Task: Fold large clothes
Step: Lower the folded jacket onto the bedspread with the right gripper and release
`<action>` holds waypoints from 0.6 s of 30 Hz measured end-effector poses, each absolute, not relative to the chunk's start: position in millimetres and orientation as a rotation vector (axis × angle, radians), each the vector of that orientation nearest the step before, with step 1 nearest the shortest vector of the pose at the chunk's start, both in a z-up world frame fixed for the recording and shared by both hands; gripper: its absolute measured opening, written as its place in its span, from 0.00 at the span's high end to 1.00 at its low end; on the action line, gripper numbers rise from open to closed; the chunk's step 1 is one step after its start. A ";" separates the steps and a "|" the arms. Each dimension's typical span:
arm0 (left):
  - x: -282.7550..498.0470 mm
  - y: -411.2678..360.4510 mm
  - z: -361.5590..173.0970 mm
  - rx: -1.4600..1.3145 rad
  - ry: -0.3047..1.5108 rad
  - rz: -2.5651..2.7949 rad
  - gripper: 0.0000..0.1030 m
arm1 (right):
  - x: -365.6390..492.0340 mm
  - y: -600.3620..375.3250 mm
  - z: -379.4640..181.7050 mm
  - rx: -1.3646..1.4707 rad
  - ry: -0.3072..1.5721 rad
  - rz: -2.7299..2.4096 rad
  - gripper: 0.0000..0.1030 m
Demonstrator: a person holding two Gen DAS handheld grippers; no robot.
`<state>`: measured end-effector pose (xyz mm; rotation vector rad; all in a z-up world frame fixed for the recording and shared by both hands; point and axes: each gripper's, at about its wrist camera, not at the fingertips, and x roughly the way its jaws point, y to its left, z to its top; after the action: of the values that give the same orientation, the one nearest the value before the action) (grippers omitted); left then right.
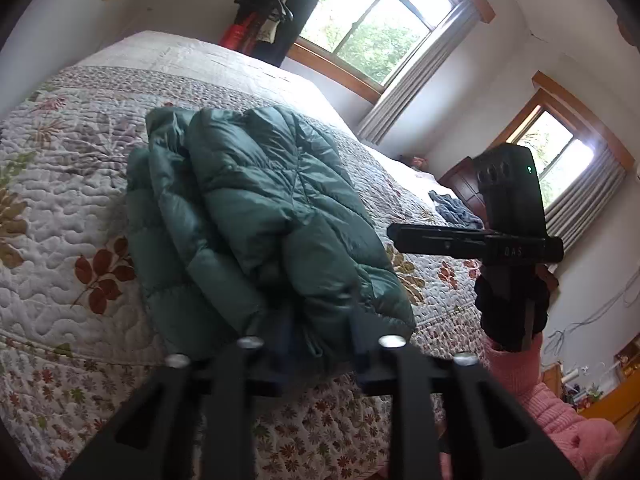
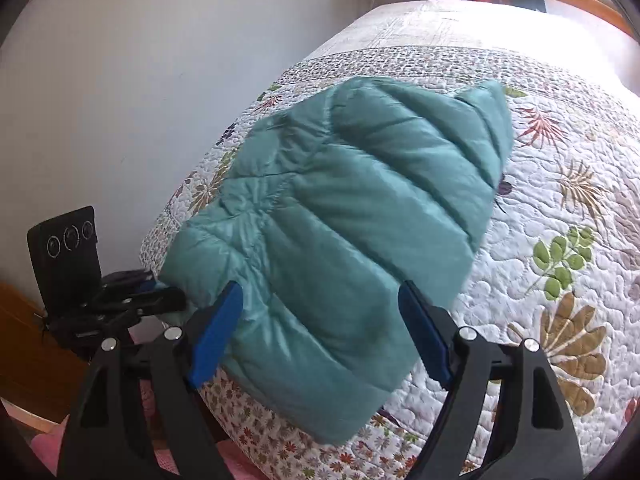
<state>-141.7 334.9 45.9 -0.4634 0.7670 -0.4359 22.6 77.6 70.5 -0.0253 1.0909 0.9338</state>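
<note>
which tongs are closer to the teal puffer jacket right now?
Left. The left tongs have their fingers at the teal puffer jacket, at its near edge. The right tongs are open, straddling its near end, fingers apparently clear of the fabric.

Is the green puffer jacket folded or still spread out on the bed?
Folded: the green puffer jacket lies as a compact, layered bundle on the quilt, with stacked edges visible in the left wrist view; no sleeves lie out.

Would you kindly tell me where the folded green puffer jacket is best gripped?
Probably the puffer jacket at its thick near edge, approached from the bed's near side: that edge overhangs the quilt there, and the open right hand-held gripper already straddles it.
</note>
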 end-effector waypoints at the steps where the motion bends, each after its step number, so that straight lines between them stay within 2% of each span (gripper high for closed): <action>1: -145.6 337.3 47.1 -0.473 0.752 -0.445 0.93 | 20.7 78.8 71.9 -0.028 1.088 0.936 0.23; 7: -177.8 362.4 27.1 -0.560 0.670 -0.462 0.95 | 20.6 95.9 69.1 -0.113 1.083 0.913 0.23; 14: -184.1 383.1 -40.2 -0.735 0.713 -0.467 0.95 | 22.4 117.7 44.4 -0.194 1.128 0.897 0.22; 18: -174.5 386.4 -56.1 -0.755 0.744 -0.476 0.94 | 18.2 125.1 33.8 -0.240 1.115 0.877 0.21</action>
<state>-174.5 386.4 -56.1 -0.7549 0.7439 -0.4759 18.2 125.1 33.8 -0.2396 1.1154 0.8774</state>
